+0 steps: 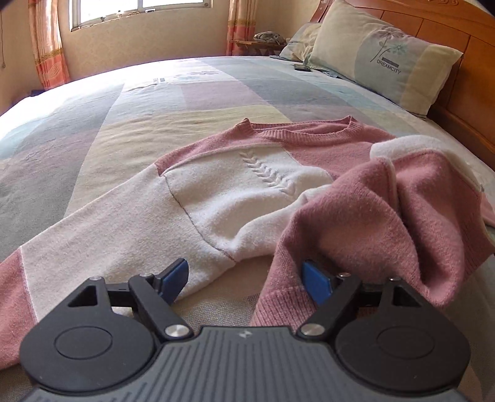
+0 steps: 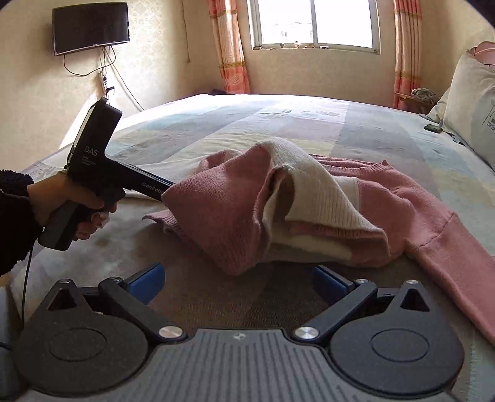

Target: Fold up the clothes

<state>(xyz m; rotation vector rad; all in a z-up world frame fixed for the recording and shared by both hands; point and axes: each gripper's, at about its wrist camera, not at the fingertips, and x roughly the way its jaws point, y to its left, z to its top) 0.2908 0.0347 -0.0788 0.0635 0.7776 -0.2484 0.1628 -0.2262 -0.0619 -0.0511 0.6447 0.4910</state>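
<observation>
Pink-and-white sweater (image 1: 235, 191), rumpled at frame centre on bed (image 1: 92, 130); left claw (image 1: 247, 278) and right claw (image 2: 238, 280), lower frame, both released, grasping nothing.

A patchwork bedspread (image 1: 216, 89) covers the bed. Pillows (image 1: 383, 58) lean on the wooden headboard (image 1: 464, 71). Curtains (image 2: 230, 46) flank the window (image 2: 315, 23); a TV (image 2: 90, 27) hangs on the wall.

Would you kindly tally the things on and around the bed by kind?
Sweater: 1
Pillows: 2
Curtains: 2
Television: 1
Grippers, left and right: 2
Total: 8
</observation>
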